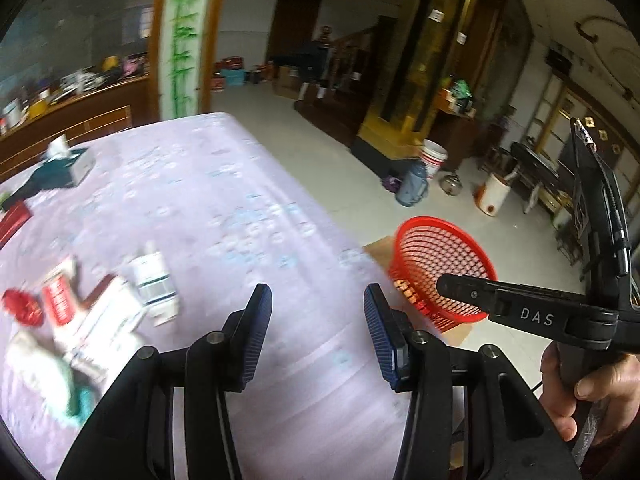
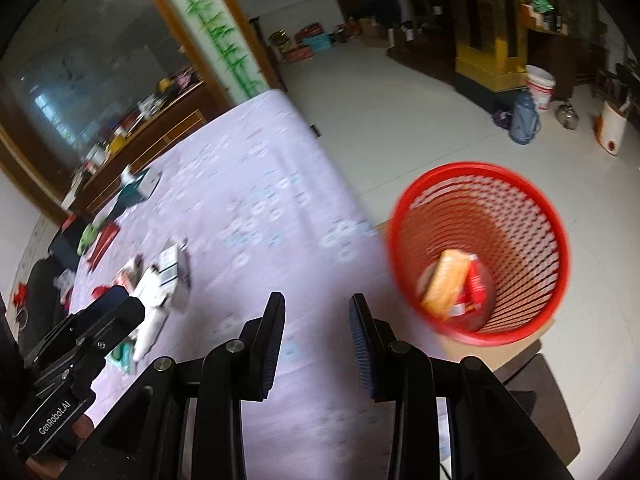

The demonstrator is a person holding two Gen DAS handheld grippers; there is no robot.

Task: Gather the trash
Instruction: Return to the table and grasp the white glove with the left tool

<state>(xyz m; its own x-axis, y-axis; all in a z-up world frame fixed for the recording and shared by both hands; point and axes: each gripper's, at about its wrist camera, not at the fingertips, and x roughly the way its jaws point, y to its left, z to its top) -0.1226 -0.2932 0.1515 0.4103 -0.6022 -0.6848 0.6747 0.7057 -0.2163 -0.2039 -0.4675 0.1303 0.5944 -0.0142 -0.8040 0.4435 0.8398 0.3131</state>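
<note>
Here, left gripper (image 1: 318,300) held low over the lavender-covered desk (image 1: 224,184), jaws spread wide, nothing between the blue pads (image 1: 256,336). Pointing forward across the cloth toward the far edge. Right gripper (image 2: 316,308) likewise above the desk near its right edge, jaws parted, empty. Seen from the left wrist view as a black frame at far right, gripped by a hand (image 1: 580,384) with fingers curled round the handle, thumb on top. Left gripper body also visible at lower left of the right wrist view, angled up toward the trash pile.

Trash pile (image 1: 80,312) on the desk to the left of both grippers: white carton (image 1: 154,288) upright-ish, red-and-white packet (image 1: 60,300) beside it, crumpled red wrapper (image 1: 22,306) at the far left, white and teal scraps nearer the camera. Blurred, exact touching not clear.

Red mesh basket (image 2: 480,248) on the floor, on a piece of cardboard (image 2: 516,350), just beside the desk's right edge. Inside: an orange packet (image 2: 444,280) and a red wrapper (image 2: 474,288) lying against each other at the bottom.

Tissue box (image 1: 70,164) far back left on the desk, well apart from the pile. White bucket (image 1: 434,158) and blue jug (image 1: 412,186) on the floor beyond.
</note>
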